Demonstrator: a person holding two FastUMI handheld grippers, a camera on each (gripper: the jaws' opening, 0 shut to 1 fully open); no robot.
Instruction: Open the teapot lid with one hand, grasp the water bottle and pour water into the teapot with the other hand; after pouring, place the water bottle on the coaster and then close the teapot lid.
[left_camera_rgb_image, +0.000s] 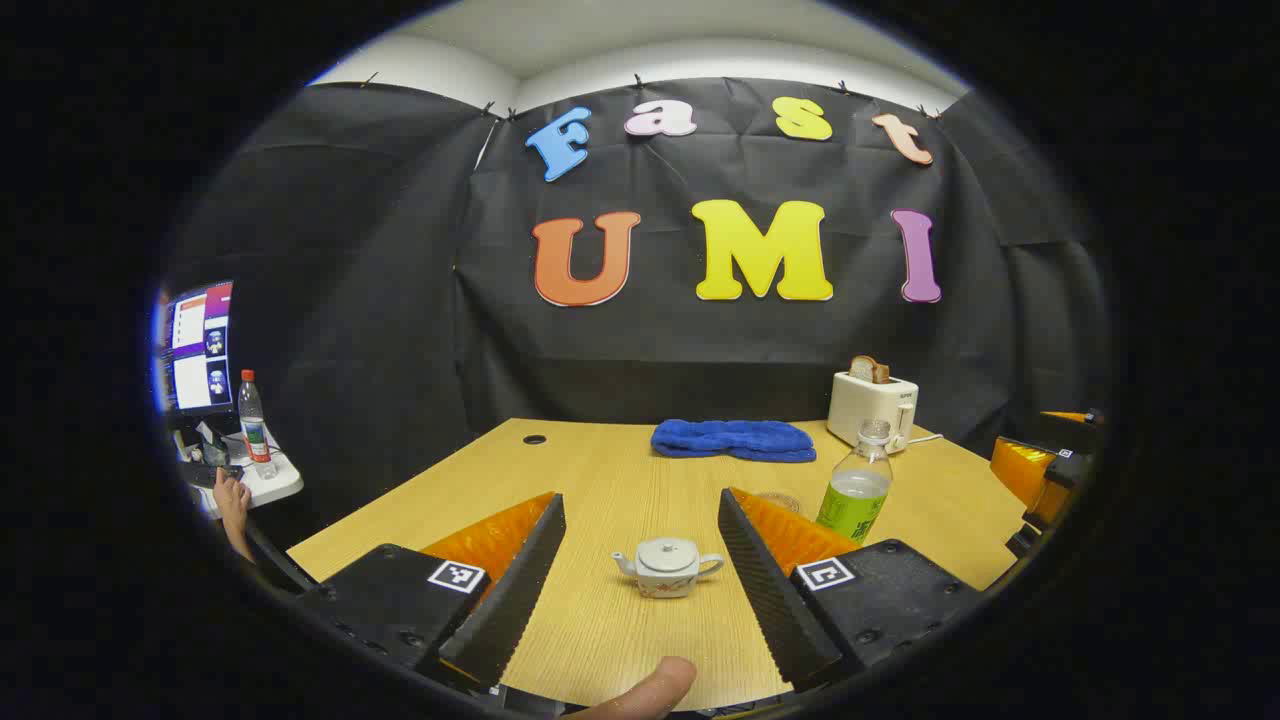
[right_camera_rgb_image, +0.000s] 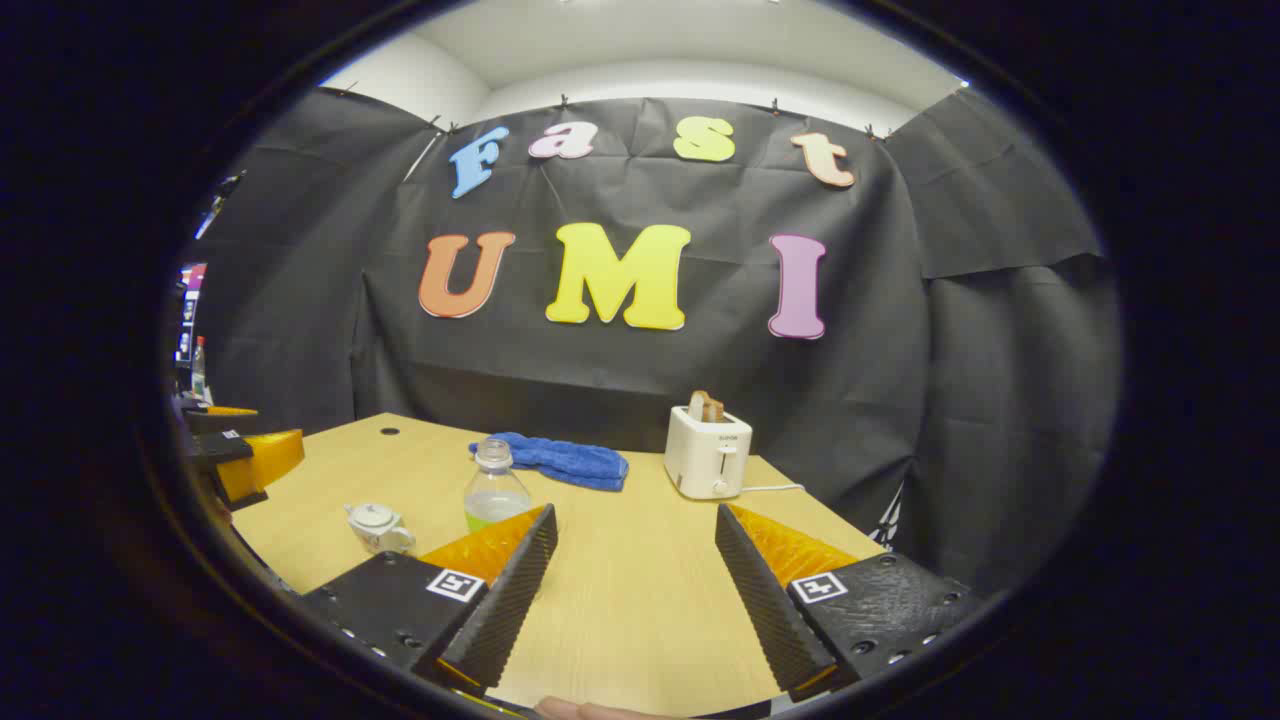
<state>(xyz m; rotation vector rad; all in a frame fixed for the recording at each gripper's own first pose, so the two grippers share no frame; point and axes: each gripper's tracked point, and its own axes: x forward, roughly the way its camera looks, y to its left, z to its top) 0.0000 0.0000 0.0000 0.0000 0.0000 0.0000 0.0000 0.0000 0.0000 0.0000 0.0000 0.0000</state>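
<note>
A: In the left gripper view, how is the left claw (left_camera_rgb_image: 642, 570)?

B: Released, fingers spread wide above the wooden surface (left_camera_rgb_image: 600, 480). The teapot (left_camera_rgb_image: 667, 567) sits between them farther off, untouched, lid on. The water bottle (left_camera_rgb_image: 857, 490) stands upright to its right, with the coaster (left_camera_rgb_image: 778, 501) just left of the bottle. A blue towel (left_camera_rgb_image: 733, 440) and a toaster (left_camera_rgb_image: 872, 408) with bread lie beyond.

A: And the right gripper view?

B: The right claw (right_camera_rgb_image: 630, 590) is likewise released, gripping nothing. The water bottle (right_camera_rgb_image: 495, 492) stands upright past its left finger, the teapot (right_camera_rgb_image: 379, 527) farther left. The left claw (right_camera_rgb_image: 235, 455) shows at the left edge.
</note>
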